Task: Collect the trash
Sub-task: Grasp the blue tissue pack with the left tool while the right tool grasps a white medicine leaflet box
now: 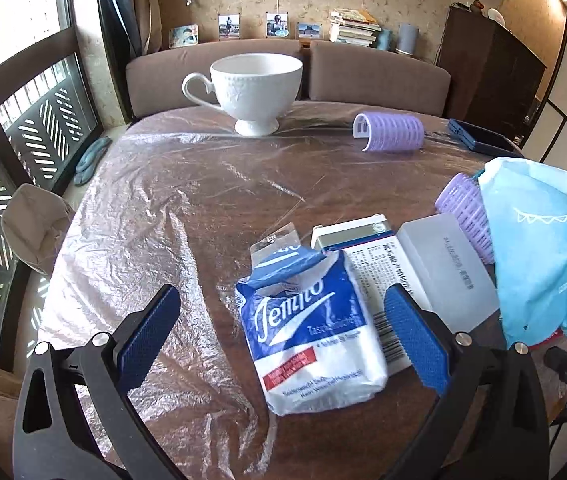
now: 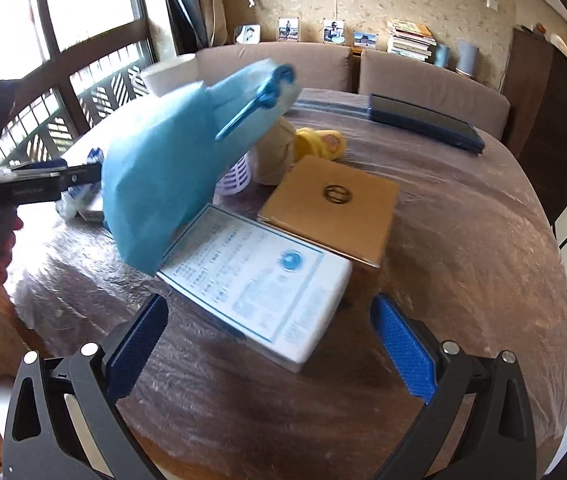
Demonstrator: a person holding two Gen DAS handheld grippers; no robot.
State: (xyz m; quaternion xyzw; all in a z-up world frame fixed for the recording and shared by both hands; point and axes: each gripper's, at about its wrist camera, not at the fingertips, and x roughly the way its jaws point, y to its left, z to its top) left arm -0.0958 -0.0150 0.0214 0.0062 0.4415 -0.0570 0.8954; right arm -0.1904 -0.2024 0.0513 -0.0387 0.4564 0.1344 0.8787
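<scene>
From the left wrist view, the left hand-held gripper (image 1: 283, 332) hangs released, its blue pads spread to either side of a torn tissue packet (image 1: 309, 330) lying on the plastic-covered surface (image 1: 171, 216). Just right of the packet sit a printed carton (image 1: 375, 276) and a frosted box (image 1: 447, 268); beyond those stands a light blue bag (image 1: 539, 248), which looks like the trash collector. A white cup (image 1: 255, 88) and a purple curler (image 1: 391, 132) lie far behind the packet.

From the right wrist view, the right hand-held gripper (image 2: 269, 344) is also released and empty, above a white booklet (image 2: 259, 280). The bag (image 2: 163, 168) stands left of it, a cardboard box (image 2: 335, 208) behind.

Nothing is held; I judge collecting barely begun, the packet likely first.
</scene>
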